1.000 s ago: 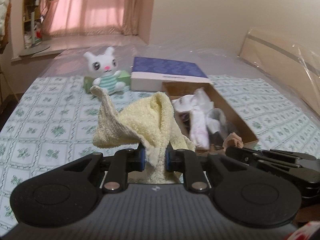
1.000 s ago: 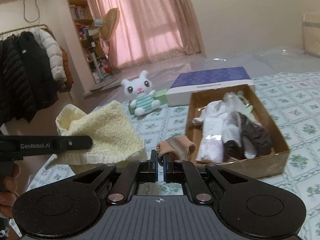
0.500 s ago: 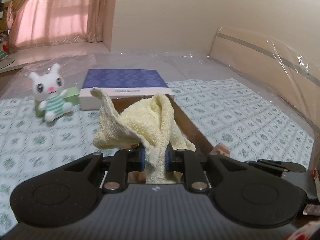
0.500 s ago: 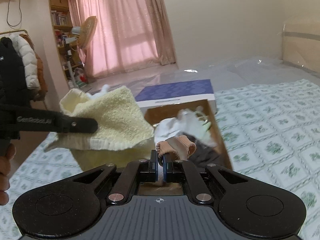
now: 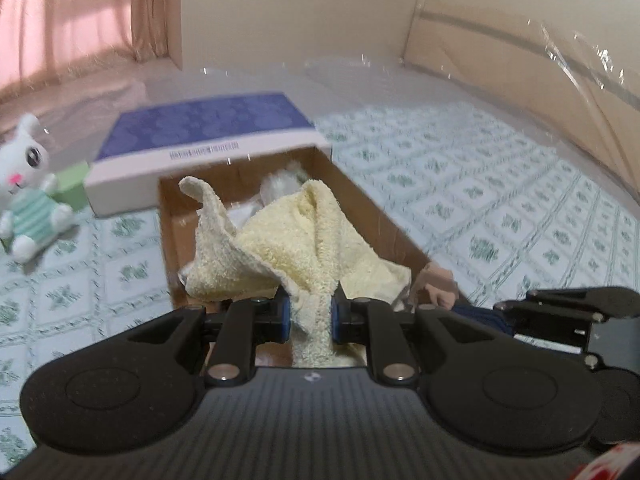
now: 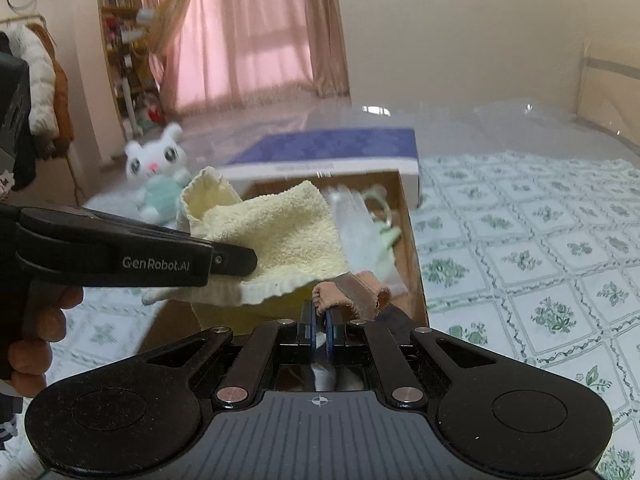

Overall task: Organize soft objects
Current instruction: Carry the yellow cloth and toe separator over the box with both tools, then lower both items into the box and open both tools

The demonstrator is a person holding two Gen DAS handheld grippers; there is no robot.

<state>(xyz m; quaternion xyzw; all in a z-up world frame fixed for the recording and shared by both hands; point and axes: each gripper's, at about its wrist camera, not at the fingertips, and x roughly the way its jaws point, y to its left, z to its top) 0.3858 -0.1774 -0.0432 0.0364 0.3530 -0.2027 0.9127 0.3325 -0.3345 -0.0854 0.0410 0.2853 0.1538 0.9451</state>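
My left gripper [image 5: 310,312] is shut on a pale yellow towel [image 5: 296,240], which hangs over the near end of an open cardboard box [image 5: 168,216]. The same towel [image 6: 276,236] shows in the right wrist view, pinched by the left gripper [image 6: 240,260] coming in from the left. My right gripper [image 6: 319,326] is shut on a small beige sock [image 6: 352,290], held over the box's near right part [image 6: 410,240]. The sock [image 5: 436,280] peeks out beside the towel in the left wrist view. White and dark soft items [image 6: 360,216] lie inside the box.
A blue-lidded white box [image 5: 204,140] lies behind the cardboard box. A white plush bunny [image 5: 28,188] sits to the left against a green block [image 5: 72,186]. The bed has a green-patterned sheet [image 5: 500,216] and a plastic-wrapped headboard [image 5: 520,60]. A hand [image 6: 36,340] holds the left gripper.
Both grippers have moved across the bed from beside the box to over it, carrying the towel and the sock. The bunny has slid to the left in both views.
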